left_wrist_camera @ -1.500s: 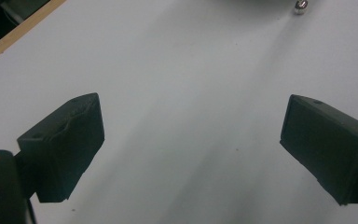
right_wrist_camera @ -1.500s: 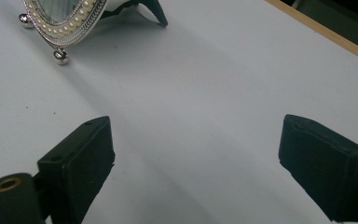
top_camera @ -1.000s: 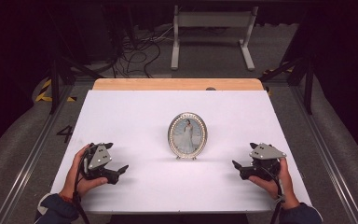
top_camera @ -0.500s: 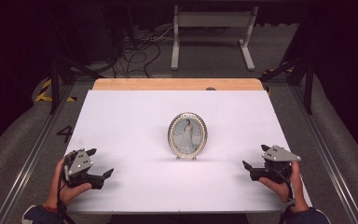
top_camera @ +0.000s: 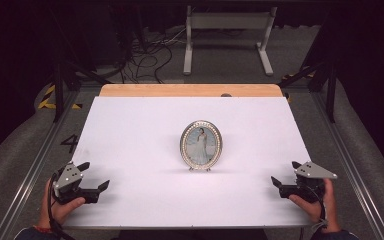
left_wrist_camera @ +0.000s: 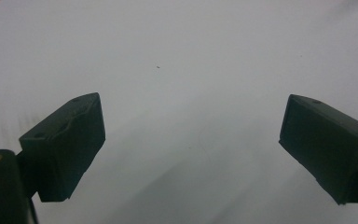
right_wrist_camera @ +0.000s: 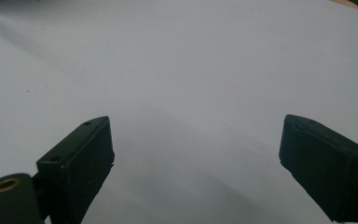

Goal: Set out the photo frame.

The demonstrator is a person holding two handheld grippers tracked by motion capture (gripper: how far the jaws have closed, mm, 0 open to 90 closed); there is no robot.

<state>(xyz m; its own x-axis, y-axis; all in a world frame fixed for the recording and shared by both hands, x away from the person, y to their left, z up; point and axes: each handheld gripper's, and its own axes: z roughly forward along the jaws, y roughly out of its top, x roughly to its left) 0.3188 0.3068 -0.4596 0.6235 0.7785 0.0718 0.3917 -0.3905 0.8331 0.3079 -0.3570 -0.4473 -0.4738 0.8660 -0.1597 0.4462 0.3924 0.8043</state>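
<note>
An oval silver picture frame (top_camera: 201,145) with a portrait of a figure in a white dress stands upright near the middle of the white table top (top_camera: 145,125). My left gripper (top_camera: 95,176) rests at the front left corner, held by a hand, its jaws wide apart over bare white surface (left_wrist_camera: 191,121). My right gripper (top_camera: 286,179) sits at the front right corner, also open, with nothing between its jaws (right_wrist_camera: 196,154). Both grippers stand well away from the frame.
A wooden strip (top_camera: 190,90) runs along the table's far edge. Metal rails (top_camera: 35,165) flank the table on both sides. Beyond it are cables (top_camera: 145,55) on the floor and a white stand (top_camera: 227,30).
Both hands have drawn their grippers back toward the front edge and outward to the table's corners. The picture frame has not moved.
</note>
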